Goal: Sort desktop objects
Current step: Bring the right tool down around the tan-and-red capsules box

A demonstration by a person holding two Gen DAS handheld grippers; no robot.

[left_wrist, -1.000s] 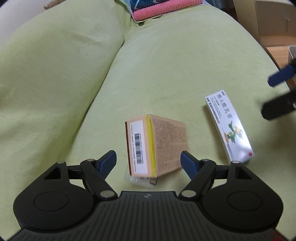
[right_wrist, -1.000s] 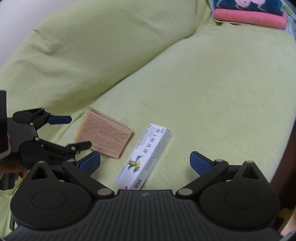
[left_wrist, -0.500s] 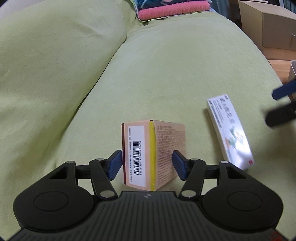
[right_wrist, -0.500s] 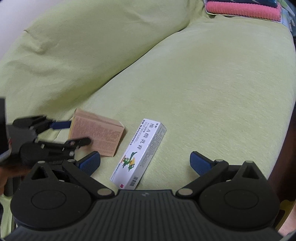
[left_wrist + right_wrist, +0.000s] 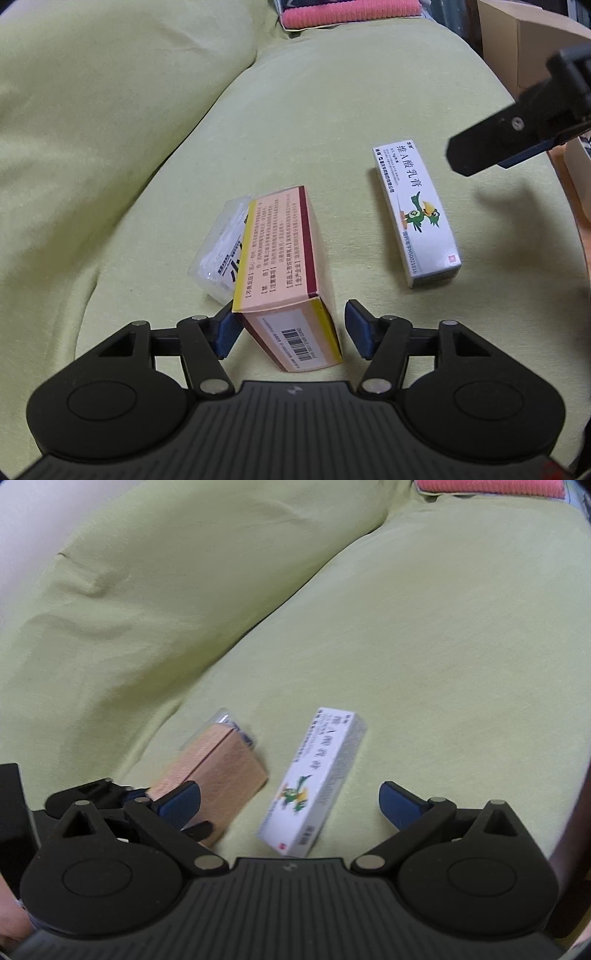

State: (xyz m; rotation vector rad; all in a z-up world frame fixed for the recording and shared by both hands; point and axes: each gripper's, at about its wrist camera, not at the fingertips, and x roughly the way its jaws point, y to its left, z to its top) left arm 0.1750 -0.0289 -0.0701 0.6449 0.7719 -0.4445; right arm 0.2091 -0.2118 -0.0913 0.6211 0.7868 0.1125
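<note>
left gripper (image 5: 290, 332): fingers straddle tan box (image 5: 284, 258) on sofa (image 5: 332, 122), left pad touching, right pad apart, grip unclear | left view only: clear packet (image 5: 218, 254) against box's left | right gripper (image 5: 290, 801): wide open, empty, near white box (image 5: 314, 779)

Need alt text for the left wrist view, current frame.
An orange and yellow cardboard medicine box sits tilted between the open jaws of the left gripper, leaning over a clear plastic packet on a green sofa cushion. A white rectangular ointment box with a green bird lies to its right, near the black right gripper.
</note>
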